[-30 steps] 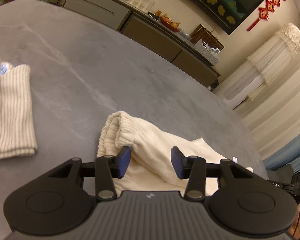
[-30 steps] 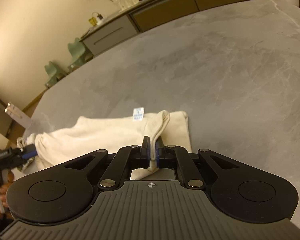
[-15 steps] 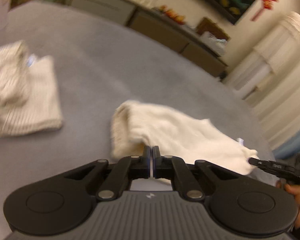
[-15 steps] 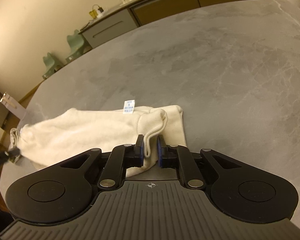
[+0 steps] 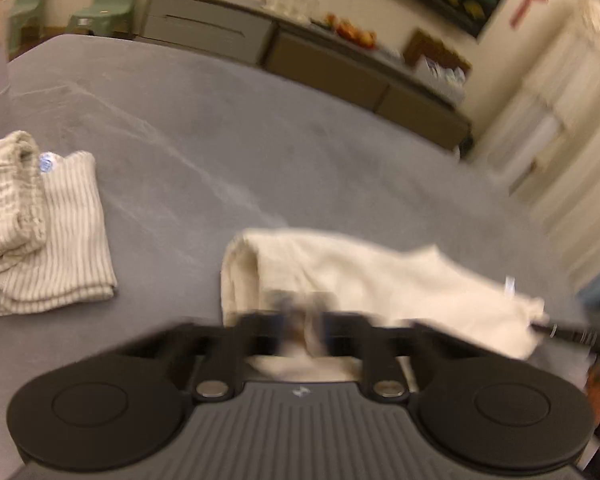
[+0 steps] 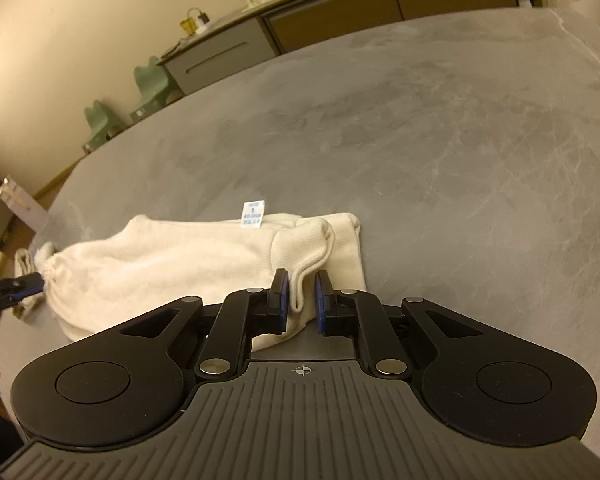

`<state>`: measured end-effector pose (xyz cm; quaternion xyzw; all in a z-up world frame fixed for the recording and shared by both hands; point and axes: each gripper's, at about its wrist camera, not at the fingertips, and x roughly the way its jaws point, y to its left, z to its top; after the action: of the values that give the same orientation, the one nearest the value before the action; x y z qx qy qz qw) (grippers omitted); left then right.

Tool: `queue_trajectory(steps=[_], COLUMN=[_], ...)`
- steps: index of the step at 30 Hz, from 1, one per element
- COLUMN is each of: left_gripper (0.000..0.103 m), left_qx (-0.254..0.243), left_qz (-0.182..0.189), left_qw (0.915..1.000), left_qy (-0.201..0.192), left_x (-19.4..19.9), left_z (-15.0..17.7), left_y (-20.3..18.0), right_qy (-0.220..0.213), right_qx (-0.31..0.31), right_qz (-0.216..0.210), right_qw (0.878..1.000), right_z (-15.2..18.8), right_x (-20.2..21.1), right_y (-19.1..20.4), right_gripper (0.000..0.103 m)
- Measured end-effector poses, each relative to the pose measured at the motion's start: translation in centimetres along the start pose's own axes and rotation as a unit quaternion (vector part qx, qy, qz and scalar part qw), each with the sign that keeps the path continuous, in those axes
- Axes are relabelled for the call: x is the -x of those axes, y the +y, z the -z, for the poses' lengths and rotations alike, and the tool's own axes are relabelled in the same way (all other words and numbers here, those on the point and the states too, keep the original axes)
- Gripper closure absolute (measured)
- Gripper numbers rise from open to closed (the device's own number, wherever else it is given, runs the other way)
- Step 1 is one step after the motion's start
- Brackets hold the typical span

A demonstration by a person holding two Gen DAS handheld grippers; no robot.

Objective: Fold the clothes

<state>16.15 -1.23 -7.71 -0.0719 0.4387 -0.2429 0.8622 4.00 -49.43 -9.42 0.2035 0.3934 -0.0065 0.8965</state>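
Jaws of right gripper (image 6: 302, 298) straddle cream garment's (image 6: 180, 256) cuff.

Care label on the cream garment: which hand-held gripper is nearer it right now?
Right. The right hand-held gripper straddles the garment's hem just below the care label; the left hand-held gripper is at the far waistband end.

Home dining/living room: grey stone table (image 6: 440, 128), sideboard (image 6: 340, 12) at 12 o'clock with fruit plate (image 5: 352, 32), green kids' chairs (image 6: 152, 80), curtains (image 5: 572, 92).
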Motion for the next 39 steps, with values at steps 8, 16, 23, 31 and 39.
queue_trajectory(steps=[8, 16, 23, 31, 39], left_gripper=[0.101, 0.088, 0.089, 0.067, 0.038], left_qx=[0.007, 0.011, -0.016, -0.057, -0.027], left_qz=[0.005, 0.005, 0.002, 0.012, 0.074], left_qw=[1.0, 0.9999, 0.9998, 0.9983, 0.9954], left_qy=[0.0, -0.01, -0.011, 0.009, 0.054], left_x=[0.4, -0.5, -5.2, -5.5, -2.7], left_z=[2.2, 1.5, -1.4, -1.9, 1.9], left_y=[0.9, 0.4, -2.6, -6.4, -5.5], right_qy=[-0.052, -0.097, -0.032, -0.056, -0.066], right_qx=[0.05, 0.172, 0.2, 0.166, 0.258], right_qz=[0.079, 0.071, 0.113, 0.167, 0.044], right_qw=[0.994, 0.978, 0.973, 0.97, 0.963], right_z=[0.0, 1.7, 1.5, -0.9, -1.0], right_x=[1.3, 2.2, -2.3, -1.4, -5.5], right_y=[1.4, 8.1, 7.0, 5.4, 18.8], right_gripper=[0.064, 0.055, 0.063, 0.061, 0.05])
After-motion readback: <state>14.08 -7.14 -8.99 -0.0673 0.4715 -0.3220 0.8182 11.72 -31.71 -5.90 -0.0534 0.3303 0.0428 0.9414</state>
